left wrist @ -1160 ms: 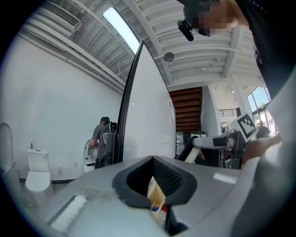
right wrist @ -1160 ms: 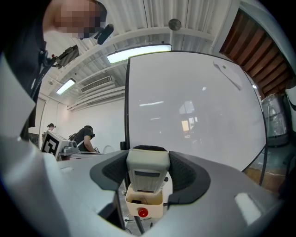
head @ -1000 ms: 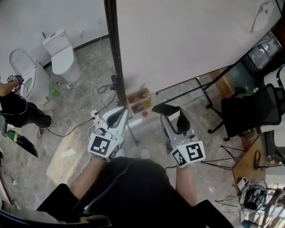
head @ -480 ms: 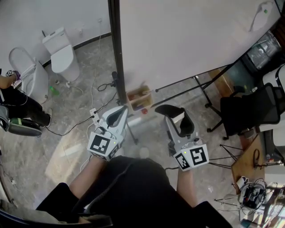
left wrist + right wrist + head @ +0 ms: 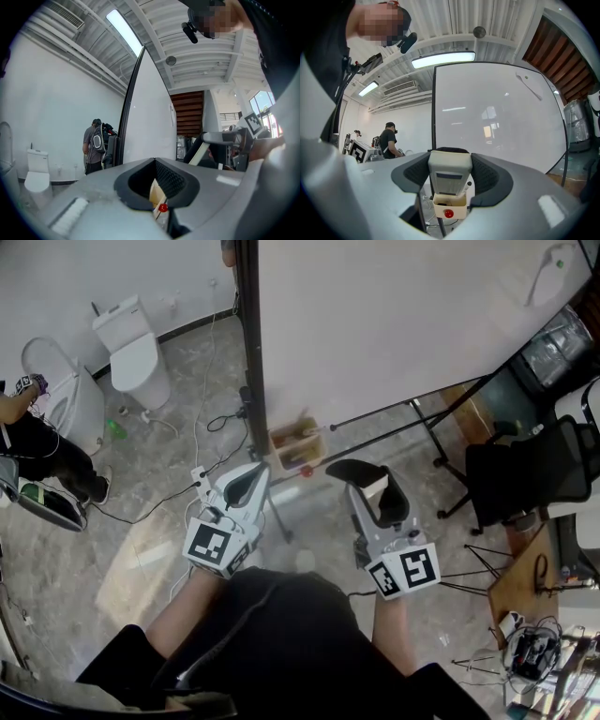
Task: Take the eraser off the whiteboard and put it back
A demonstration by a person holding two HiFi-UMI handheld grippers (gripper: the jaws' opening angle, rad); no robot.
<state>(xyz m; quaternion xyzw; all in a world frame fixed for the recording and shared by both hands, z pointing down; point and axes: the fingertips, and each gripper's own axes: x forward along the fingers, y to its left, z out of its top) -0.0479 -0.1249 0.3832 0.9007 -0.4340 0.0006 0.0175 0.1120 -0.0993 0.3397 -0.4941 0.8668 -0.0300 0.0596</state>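
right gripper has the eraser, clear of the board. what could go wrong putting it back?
1. The right gripper holds the eraser by its two sides only; a hard push against the whiteboard may twist it loose.
2. The marker tray sits by the board's lower edge; a low approach could knock it.
3. Cables trail on the floor by the stand: a trip hazard.

The pale, veined stone floor (image 5: pixel 159 549) carries a white toilet (image 5: pixel 131 357) near the wall and a second toilet (image 5: pixel 66 409) further left, with a green bottle (image 5: pixel 114 430) lying near them. Black cables (image 5: pixel 150 512) trail across it to a white power strip (image 5: pixel 199 477). The black stand bars (image 5: pixel 375 419) of the whiteboard (image 5: pixel 394 324) reach down to it near a black office chair (image 5: pixel 525 479), and a small wooden tray (image 5: pixel 279 439) on the board's frame holds markers.
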